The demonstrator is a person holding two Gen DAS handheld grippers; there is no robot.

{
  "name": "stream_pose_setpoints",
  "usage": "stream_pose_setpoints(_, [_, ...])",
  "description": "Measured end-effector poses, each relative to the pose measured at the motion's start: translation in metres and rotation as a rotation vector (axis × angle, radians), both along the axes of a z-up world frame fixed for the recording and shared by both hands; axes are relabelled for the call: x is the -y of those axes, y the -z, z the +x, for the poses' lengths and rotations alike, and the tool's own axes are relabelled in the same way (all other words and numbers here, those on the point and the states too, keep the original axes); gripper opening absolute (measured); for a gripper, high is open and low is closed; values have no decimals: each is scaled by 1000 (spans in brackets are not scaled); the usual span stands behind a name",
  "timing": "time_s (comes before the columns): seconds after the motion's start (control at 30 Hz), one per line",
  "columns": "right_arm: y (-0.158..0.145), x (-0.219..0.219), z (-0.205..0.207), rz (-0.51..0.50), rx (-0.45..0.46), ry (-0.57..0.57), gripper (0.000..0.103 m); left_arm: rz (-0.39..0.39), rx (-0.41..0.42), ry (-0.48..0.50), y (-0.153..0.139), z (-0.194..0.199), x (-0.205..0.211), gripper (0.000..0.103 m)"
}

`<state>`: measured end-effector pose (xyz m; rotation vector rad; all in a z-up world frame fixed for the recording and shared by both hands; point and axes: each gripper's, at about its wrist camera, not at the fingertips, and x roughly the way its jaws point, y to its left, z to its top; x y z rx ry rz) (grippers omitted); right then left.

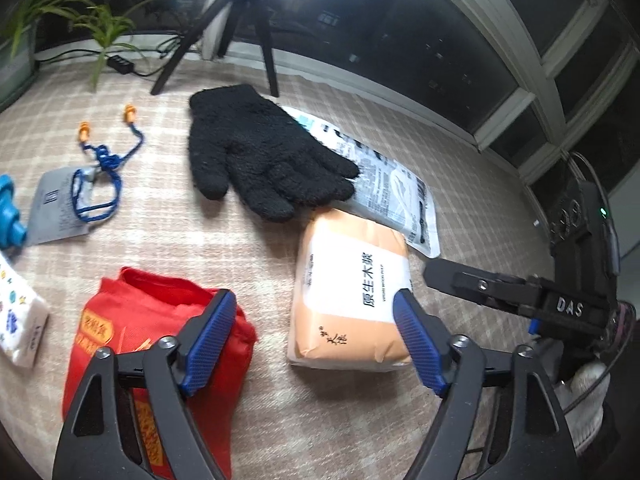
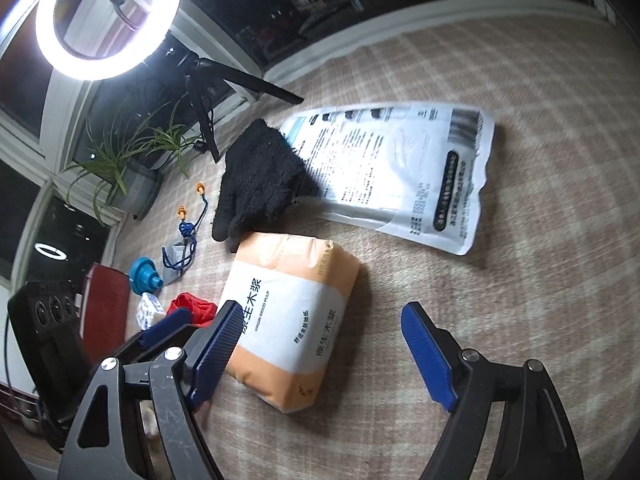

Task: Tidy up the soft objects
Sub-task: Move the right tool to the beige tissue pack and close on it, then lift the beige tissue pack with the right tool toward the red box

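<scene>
- Left wrist view: the left gripper (image 1: 312, 344) has its blue-padded jaws spread, nothing pinched; bare checked cloth (image 1: 264, 400) lies between them.
- Just outside its left finger sits the red fabric bag (image 1: 132, 344), crumpled, mouth toward the far side; what is inside it cannot be told.
- Its right pad overlaps the near corner of the orange tissue pack (image 1: 352, 296); whether it touches cannot be told.
- Beyond the jaws lies the black glove (image 1: 256, 152), fingers pointing toward the tissue pack, resting partly on the white printed pouch (image 1: 396, 192).
- Far left of the jaws: corded earplugs (image 1: 104, 156) lying over a grey card (image 1: 56, 208), a blue funnel-like piece (image 1: 8, 216), and a small white tissue packet (image 1: 20, 320).
- Right wrist view: the right gripper (image 2: 324, 348) is also spread and holds nothing; the tissue pack (image 2: 288, 312) lies ahead between the fingers, nearer the left one.
- Open cloth (image 2: 520, 260) stretches to the right of that gripper and beyond the pouch (image 2: 400, 168) toward the window sill.
- At the far edge stand a tripod (image 1: 224, 32), a ring light (image 2: 104, 20) and a potted plant (image 2: 132, 168).
</scene>
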<state>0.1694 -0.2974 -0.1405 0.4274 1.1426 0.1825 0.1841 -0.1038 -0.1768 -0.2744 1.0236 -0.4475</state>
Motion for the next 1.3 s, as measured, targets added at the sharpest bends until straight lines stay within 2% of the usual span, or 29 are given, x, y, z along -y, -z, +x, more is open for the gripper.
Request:
stream_pose_setpoints(0.1, [5, 0, 5, 32, -24, -10, 65, 2, -2, 36, 1, 2, 4, 62])
stream_pose_setpoints(0.3, [14, 1, 11, 93, -64, -18, 55, 29, -7, 121, 6, 4, 18, 62])
stream_pose_setpoints(0.47, [20, 1, 14, 106, -90, -35, 52, 28, -33, 148, 13, 9, 25, 62])
stream_pose_setpoints(0.57, [25, 0, 17, 117, -110, -46, 51, 25, -43, 171, 15, 10, 30, 54])
stream_pose_setpoints(0.6, [27, -1, 18, 124, -118, -49, 47, 22, -47, 175, 16, 11, 32, 53])
stream_pose_setpoints(0.73, [32, -3, 19, 150, -137, -58, 46, 14, -50, 180, 16, 10, 33, 52])
stream_pose_setpoints(0.97, [26, -4, 15, 127, -139, -47, 46, 3, -40, 180, 7, -1, 35, 47])
stream_pose_setpoints(1.3, [-10, -7, -7, 145, -75, 0, 41, -12, 35, 189, -26, -25, 21, 47])
